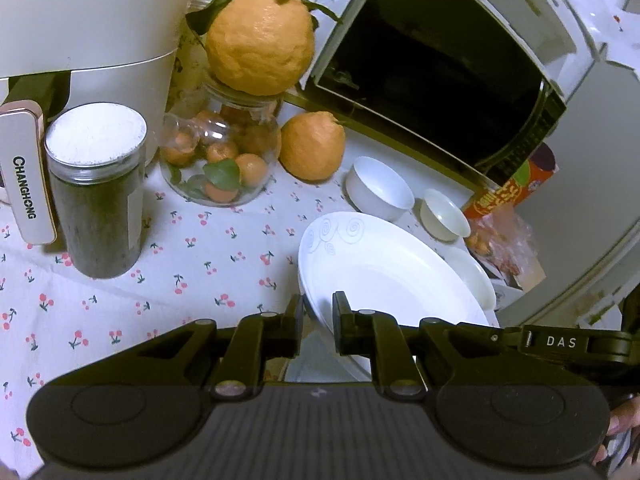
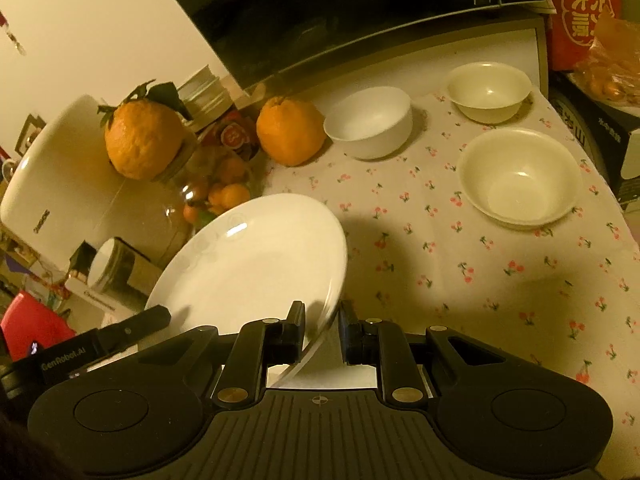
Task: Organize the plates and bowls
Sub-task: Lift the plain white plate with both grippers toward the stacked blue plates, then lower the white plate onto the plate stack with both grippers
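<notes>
In front of the microwave (image 2: 352, 12), your white plate (image 2: 256, 260) is tilted above the cherry-print tablecloth (image 2: 500, 280), its rim clamped by both your left gripper (image 1: 318, 320) and right gripper (image 2: 322, 324). Three bowls sit nearer the microwave: cream bowl (image 2: 520, 178), white bowl (image 2: 370, 120), small cream bowl (image 2: 488, 90).

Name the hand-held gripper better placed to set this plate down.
Probably right: the right hand-held gripper straddles the plate rim over bare tablecloth. The left hand-held gripper holds the opposite rim.

Cherry-print tablecloth (image 2: 480, 272) carries 3 bowls (image 2: 520, 178), 1 orange (image 2: 290, 136).
</notes>
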`<state>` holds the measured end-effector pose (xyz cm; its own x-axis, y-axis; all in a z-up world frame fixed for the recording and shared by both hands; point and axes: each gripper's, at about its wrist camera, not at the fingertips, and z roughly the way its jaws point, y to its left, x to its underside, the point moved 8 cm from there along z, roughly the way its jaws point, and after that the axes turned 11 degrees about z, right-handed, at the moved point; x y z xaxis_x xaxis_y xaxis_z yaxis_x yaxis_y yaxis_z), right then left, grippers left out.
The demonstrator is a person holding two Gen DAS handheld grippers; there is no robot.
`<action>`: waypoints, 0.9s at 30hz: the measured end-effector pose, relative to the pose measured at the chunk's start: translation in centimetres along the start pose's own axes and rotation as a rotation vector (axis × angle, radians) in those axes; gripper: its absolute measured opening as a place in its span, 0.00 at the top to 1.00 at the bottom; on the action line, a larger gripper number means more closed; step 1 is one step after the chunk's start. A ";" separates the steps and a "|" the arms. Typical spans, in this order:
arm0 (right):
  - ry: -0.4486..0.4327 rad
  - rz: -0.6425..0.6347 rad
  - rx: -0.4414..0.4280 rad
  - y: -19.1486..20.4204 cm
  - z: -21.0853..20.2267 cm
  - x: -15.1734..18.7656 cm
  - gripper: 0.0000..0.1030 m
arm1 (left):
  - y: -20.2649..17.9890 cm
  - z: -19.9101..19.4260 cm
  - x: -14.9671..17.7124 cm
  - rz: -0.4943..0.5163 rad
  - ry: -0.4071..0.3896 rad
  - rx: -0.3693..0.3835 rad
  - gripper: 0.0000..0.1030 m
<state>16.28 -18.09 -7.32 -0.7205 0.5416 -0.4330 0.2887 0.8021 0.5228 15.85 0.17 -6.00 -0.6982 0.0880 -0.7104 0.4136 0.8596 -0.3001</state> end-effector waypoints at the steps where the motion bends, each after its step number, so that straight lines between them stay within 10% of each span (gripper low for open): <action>1: 0.001 -0.019 0.003 0.0 -0.2 0.2 0.83 | -0.1 -0.1 0.2 0.002 0.003 0.004 0.87; 27: 0.101 -0.072 0.077 -2.0 -2.0 6.2 0.82 | -1.6 -0.5 5.9 0.143 0.152 0.006 0.87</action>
<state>9.96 -16.88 -9.60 -0.8000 0.4570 -0.3887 0.2790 0.8570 0.4333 10.72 -0.41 -9.40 -0.7122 0.2840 -0.6420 0.5180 0.8298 -0.2076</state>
